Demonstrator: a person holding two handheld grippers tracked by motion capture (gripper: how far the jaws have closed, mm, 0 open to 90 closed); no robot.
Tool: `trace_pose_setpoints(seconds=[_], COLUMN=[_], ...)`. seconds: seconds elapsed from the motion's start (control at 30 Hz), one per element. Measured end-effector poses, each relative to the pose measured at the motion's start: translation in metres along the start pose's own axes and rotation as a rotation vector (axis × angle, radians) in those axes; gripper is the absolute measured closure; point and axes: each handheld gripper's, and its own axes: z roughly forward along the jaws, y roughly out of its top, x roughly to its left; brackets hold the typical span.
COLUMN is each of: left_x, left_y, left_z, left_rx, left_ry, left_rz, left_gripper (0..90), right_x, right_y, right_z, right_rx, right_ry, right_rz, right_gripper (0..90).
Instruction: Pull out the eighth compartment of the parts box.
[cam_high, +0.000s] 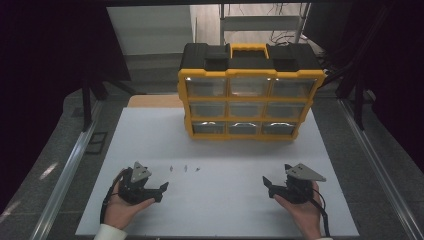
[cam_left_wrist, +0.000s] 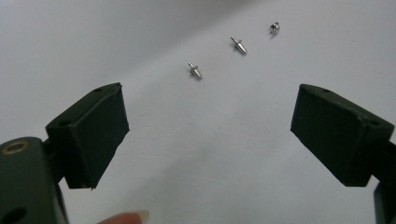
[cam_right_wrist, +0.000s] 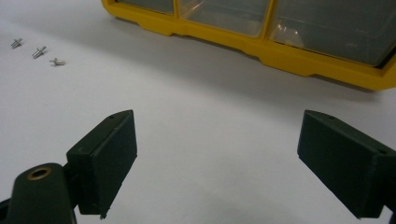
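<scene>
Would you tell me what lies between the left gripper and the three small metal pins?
Nothing: the left gripper view shows bare white table between the left gripper and the pins.

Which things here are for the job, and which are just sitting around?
For the job:
three small metal pins
yellow drawer organizer
left gripper, open
right gripper, open

Just there:
white tabletop
metal rack behind
</scene>
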Motion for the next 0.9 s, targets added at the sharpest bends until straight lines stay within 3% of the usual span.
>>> trace_pose_setpoints(seconds=[0.33,0.53,0.9], left_x=[-0.002,0.006,0.006], left_y=[-0.001,-0.005,-0.006], left_z=[-0.001,-0.001,0.0], left_rx=[-0.003,-0.006,-0.014], left_ry=[0.002,0.012,0.017], left_rz=[0.014,-0.021,-0.015], left_gripper=[11.6,12.0,12.2], right_x=[0.009,0.013,0.025], right_y=[0.002,0.008,0.007], right_z=[0.005,0.011,0.017], right_rx=[-0.008,-0.014,-0.002], right_ry=[-0.001,-0.006,-0.003], right_rz=[0.004,0.018,-0.001], right_gripper=[12.5,12.6,12.7])
